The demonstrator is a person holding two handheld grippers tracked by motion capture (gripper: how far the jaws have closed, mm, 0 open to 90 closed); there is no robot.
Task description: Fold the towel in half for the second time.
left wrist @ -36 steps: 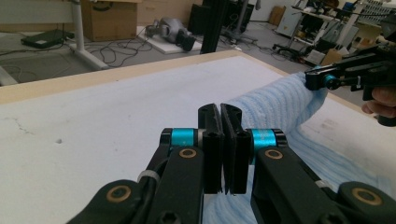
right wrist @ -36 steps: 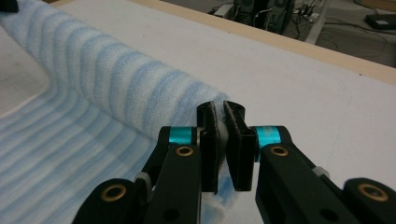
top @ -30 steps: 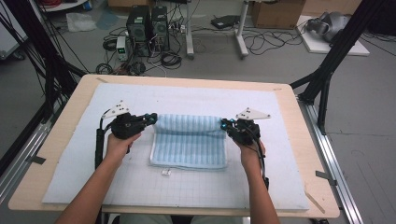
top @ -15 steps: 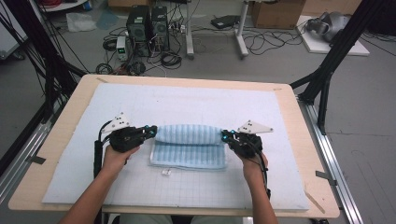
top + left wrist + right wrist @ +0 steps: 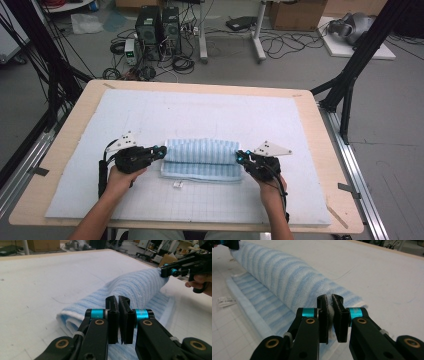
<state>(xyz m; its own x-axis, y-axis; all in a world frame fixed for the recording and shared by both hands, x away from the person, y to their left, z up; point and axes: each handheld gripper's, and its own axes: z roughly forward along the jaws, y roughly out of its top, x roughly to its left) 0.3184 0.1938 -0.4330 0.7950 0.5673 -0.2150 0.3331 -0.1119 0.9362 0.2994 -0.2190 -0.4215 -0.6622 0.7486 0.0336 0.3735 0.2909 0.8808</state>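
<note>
Left tongs (image 5: 161,149): jaws drawn narrow, pinching the left end of the towel (image 5: 202,158); in the left gripper view the tongs (image 5: 118,302) stand nearly together over blue cloth, though the pinch itself is hidden behind them. Right tongs (image 5: 240,156): jaws likewise narrow, clamped on the right end of the towel; in the right gripper view the tongs (image 5: 330,301) show white fabric caught between the pads. Towel: blue and white striped, lying near the middle of the white mat (image 5: 200,117) that covers the bench (image 5: 325,150); its far part is lifted into a rounded fold slung between the two tongs, over a flat lower layer resting on the mat; a small white label (image 5: 177,184) sits at the near edge of that lower layer. Each of the two tongs is held by a hand, left (image 5: 117,180) and right (image 5: 270,187), forearms entering from the near side.
</note>
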